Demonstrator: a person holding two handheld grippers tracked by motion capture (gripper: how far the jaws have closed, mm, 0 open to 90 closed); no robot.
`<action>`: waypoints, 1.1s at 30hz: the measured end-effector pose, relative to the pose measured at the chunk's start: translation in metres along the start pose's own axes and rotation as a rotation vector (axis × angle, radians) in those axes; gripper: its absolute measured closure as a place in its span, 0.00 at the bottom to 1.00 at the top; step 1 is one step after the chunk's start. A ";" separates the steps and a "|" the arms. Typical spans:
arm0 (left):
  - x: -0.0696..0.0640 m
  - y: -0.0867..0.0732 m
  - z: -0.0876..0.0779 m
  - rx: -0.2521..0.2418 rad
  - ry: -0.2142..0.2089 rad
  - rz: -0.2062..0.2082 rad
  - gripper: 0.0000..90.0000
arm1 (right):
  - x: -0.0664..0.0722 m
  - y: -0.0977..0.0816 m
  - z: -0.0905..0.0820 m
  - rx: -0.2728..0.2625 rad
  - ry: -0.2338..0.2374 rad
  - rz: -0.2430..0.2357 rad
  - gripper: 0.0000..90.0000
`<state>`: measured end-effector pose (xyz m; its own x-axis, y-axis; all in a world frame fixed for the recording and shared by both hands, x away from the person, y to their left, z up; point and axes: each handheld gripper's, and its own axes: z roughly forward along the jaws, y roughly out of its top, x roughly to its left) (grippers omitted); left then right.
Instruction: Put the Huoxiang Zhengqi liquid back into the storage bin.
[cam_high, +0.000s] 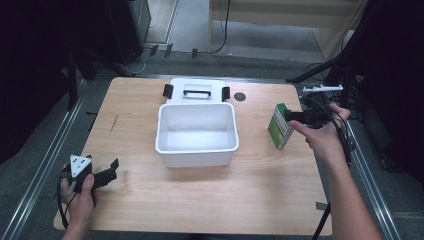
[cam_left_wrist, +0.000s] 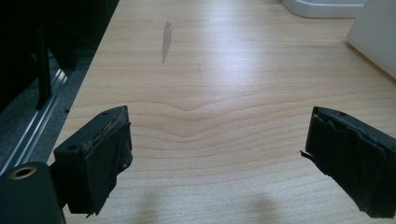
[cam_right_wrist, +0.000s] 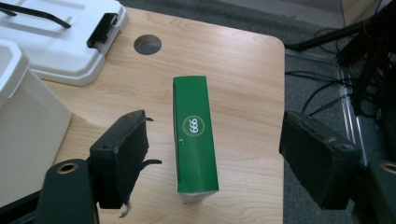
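A green and white box (cam_high: 280, 127) stands on edge at the right side of the wooden table (cam_high: 150, 210). In the right gripper view its green narrow face (cam_right_wrist: 194, 140) with a round logo lies between the two black jaws, with a gap on each side. My right gripper (cam_high: 296, 118) (cam_right_wrist: 215, 123) is open around the box's top and does not touch it. My left gripper (cam_high: 111, 169) (cam_left_wrist: 215, 154) rests low over the table's front left corner, open, with bare wood between its jaws.
A white open bin (cam_high: 196, 155) sits mid-table, its wall also in the right gripper view (cam_right_wrist: 28, 121). The bin's lid (cam_high: 197, 90) with black clips lies flat behind it. A round cable hole (cam_high: 240, 96) is beside the lid. Cables and stands crowd the right edge.
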<state>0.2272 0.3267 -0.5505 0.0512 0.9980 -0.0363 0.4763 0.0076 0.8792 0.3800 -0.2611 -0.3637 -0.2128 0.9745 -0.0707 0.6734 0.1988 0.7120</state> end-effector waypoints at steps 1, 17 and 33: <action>0.000 0.000 0.000 0.001 0.001 0.001 0.08 | 0.000 0.003 0.001 0.011 -0.002 0.002 0.26; 0.000 0.000 0.000 0.004 -0.003 -0.001 0.08 | 0.009 0.042 0.030 0.400 -0.017 -0.082 0.33; 0.000 0.000 0.000 0.002 -0.006 -0.004 0.08 | 0.017 0.065 0.056 0.608 0.029 -0.129 0.44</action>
<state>0.2276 0.3270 -0.5505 0.0547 0.9976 -0.0430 0.4786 0.0117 0.8780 0.4600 -0.2257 -0.3572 -0.3326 0.9372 -0.1047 0.9220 0.3465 0.1729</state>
